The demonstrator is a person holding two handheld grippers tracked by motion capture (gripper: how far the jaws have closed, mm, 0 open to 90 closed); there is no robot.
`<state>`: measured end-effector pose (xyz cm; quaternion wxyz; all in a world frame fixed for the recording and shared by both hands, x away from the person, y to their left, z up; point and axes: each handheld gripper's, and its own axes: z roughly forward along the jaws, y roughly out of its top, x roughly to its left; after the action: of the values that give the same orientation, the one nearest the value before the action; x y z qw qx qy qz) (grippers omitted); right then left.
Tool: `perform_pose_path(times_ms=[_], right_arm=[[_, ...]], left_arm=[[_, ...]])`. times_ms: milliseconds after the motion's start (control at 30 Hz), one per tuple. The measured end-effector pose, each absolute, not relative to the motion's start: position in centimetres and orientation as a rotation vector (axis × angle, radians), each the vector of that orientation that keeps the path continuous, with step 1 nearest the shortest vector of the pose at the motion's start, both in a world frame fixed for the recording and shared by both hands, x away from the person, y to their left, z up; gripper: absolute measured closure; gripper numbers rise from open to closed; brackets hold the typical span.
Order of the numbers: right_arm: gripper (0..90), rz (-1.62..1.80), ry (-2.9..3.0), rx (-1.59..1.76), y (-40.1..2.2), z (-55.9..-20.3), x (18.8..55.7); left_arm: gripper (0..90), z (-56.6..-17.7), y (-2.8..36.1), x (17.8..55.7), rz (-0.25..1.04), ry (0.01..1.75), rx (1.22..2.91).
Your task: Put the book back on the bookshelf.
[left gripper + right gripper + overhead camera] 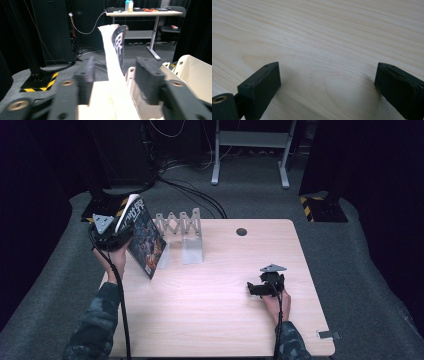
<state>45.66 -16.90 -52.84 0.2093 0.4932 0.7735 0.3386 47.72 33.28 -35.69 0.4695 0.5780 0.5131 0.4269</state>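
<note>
A book [144, 239] with a dark illustrated cover stands tilted on its lower edge at the table's left side, beside a white zigzag book rack [181, 226]. My left gripper [122, 239] is at the book's left, by its page edge. In the left gripper view the book's white page edge [113, 62] rises between the black jaws of the left gripper [116, 82], with a gap on each side, so it stands open. The right gripper [251, 289] rests on the wooden table [210, 310] at the right. Its jaws [328, 82] are spread wide over bare wood.
A dark round hole [241, 231] sits near the table's far edge. A small metal clip [329, 335] lies at the front right corner. Yellow-black striped stand bases [320, 207] and cables lie on the grey carpet beyond. The rack's white panels [192, 75] stand just right of the left jaws.
</note>
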Motion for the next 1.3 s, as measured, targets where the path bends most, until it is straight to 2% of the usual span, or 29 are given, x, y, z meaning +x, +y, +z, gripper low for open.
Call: perform_pose_path(times_ms=[33,67,100,167,333,533,733,1000,1033,1100,1133,1167,1233,1300], right_arm=[[5.8,0.942,2.151,1.372,-16.9,-52.8,45.7],[5.9,0.942,2.151,1.372,-16.9,-52.8,45.7],[5.9,0.942,2.151,1.372,-16.9,-52.8,45.7],[6.0,0.941,2.151,1.372,-16.9,-52.8,45.7],[6.0,0.941,2.151,1.372,-16.9,-52.8,45.7],[6.0,0.941,2.150,1.372,-16.9,-52.8,45.7],[6.1,0.942,2.150,1.372,-16.9,-52.8,45.7],[6.3,0.942,2.148,1.372,-16.9,-52.8,45.7],[6.4,0.943,2.148,1.373,-16.9,-52.8,45.7],[6.5,0.943,2.150,1.362,-17.0,-52.9,45.7],[6.6,0.944,2.144,1.370,-16.9,-52.9,45.7],[6.6,0.944,2.144,1.370,-16.9,-52.9,45.7],[6.7,0.944,2.144,1.369,-16.9,-52.9,45.7],[6.7,0.944,2.143,1.370,-16.9,-52.9,45.7]], left_arm=[[42.3,-35.5,33.2,47.5,1.047,1.261,1.429],[33.6,-35.4,33.3,47.3,1.049,1.259,1.437],[33.6,-35.3,33.3,47.1,1.047,1.260,1.442],[23.7,-35.0,33.3,46.7,1.045,1.263,1.449],[16.6,-34.3,33.6,45.2,1.060,1.255,1.458],[15.1,-35.3,33.7,43.4,1.067,1.256,1.449],[15.5,-39.7,33.4,42.6,0.995,1.319,1.451],[21.0,-44.9,33.0,43.4,0.903,1.410,1.482],[26.9,-45.5,32.9,43.6,0.881,1.419,1.491],[28.5,-46.6,32.4,44.2,0.846,1.434,1.524],[32.2,-47.5,32.1,44.9,0.786,1.461,1.528],[37.7,-47.5,32.1,44.9,0.786,1.461,1.528],[39.0,-48.2,31.9,45.4,0.755,1.487,1.516],[47.0,-48.8,31.8,45.7,0.722,1.507,1.514]])
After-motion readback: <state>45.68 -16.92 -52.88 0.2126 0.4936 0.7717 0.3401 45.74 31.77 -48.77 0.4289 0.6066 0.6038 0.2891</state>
